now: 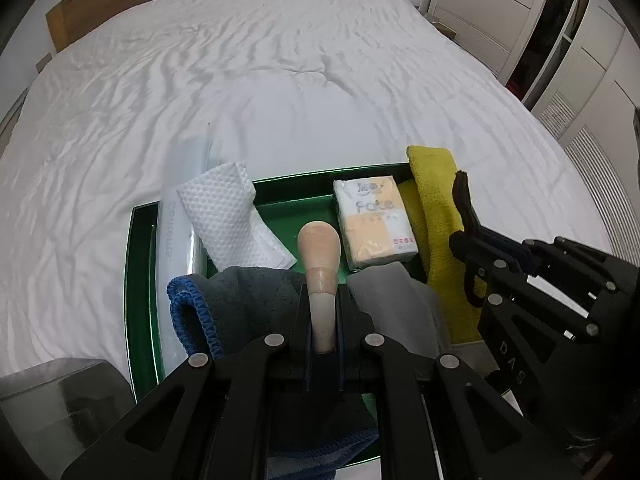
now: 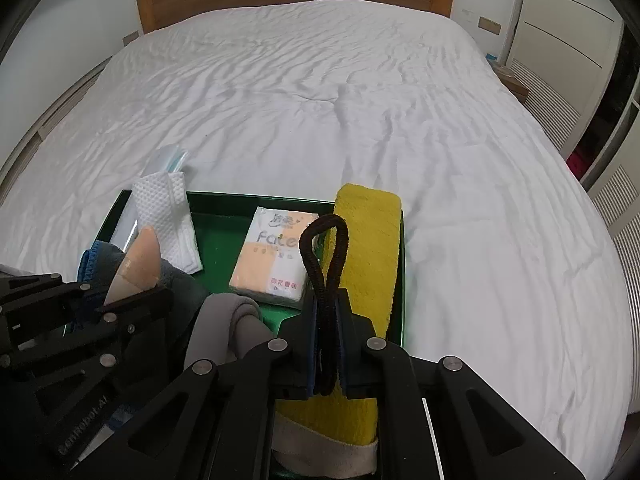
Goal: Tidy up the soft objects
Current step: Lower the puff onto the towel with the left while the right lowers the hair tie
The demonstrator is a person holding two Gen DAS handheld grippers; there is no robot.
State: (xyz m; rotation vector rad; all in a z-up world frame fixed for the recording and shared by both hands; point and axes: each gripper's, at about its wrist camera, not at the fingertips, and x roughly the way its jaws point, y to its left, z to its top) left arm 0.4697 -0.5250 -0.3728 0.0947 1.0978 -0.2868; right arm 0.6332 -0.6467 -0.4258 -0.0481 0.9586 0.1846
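Grippers over crowded green tray (image 2: 224,236): left (image 1: 322,320) clenches sponge (image 1: 319,248), right (image 2: 328,320) clenches hair tie (image 2: 324,248).

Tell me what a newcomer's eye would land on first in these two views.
Probably the green tray of soft items at the near edge of the white bed, with a yellow towel along its right side. Next, the left gripper clamps a beige sponge, and the right gripper a black hair tie.

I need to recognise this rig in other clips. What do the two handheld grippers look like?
Both the left gripper and right gripper are matte black linkage frames with triangular cut-outs, round silver pivot pins and blue-edged finger pads. Pale lettering marks their sides. No hand or sleeve shows.
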